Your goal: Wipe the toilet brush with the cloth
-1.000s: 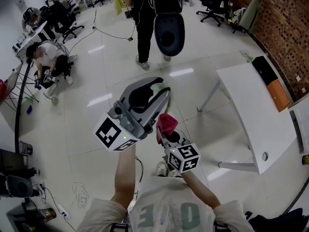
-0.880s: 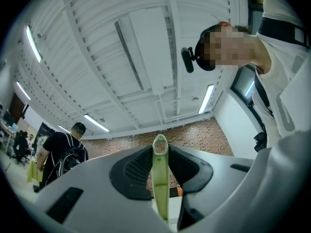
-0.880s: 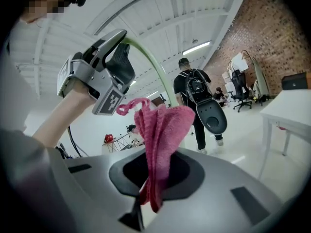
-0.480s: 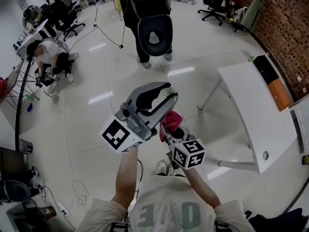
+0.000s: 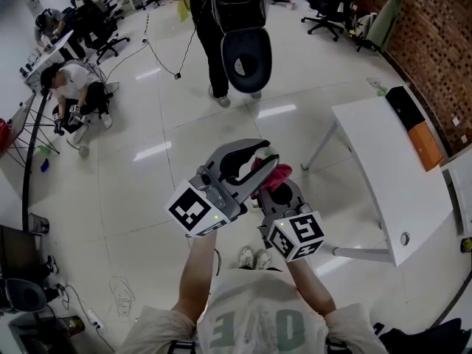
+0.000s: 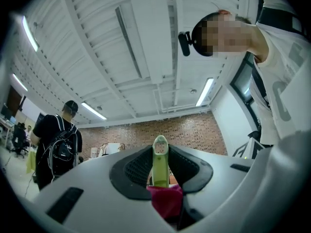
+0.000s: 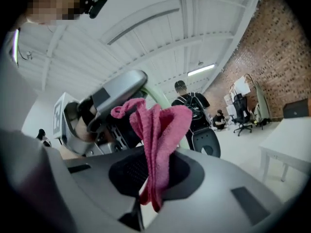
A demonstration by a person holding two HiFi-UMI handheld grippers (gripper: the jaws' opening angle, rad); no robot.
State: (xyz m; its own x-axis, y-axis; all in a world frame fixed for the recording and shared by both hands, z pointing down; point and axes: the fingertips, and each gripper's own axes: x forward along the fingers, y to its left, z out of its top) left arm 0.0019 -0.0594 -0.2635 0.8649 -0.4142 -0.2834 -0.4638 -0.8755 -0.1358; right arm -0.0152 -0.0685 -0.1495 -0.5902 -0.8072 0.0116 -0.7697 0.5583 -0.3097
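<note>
The toilet brush [image 6: 160, 161] was clamped by its pale green handle between the jaws of the left gripper [image 5: 254, 164], its end poking out past their tips. Close on that gripper's right, the right gripper [image 7: 153, 178] was pinched shut on a pink cloth [image 7: 158, 130], bunched up beside the handle.

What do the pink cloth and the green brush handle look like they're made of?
The cloth looks like soft pink terry or microfibre: nubby surface, limp folds. The brush handle seems moulded plastic, pale green, smooth and slightly glossy, with a hanging hole at its end.
</note>
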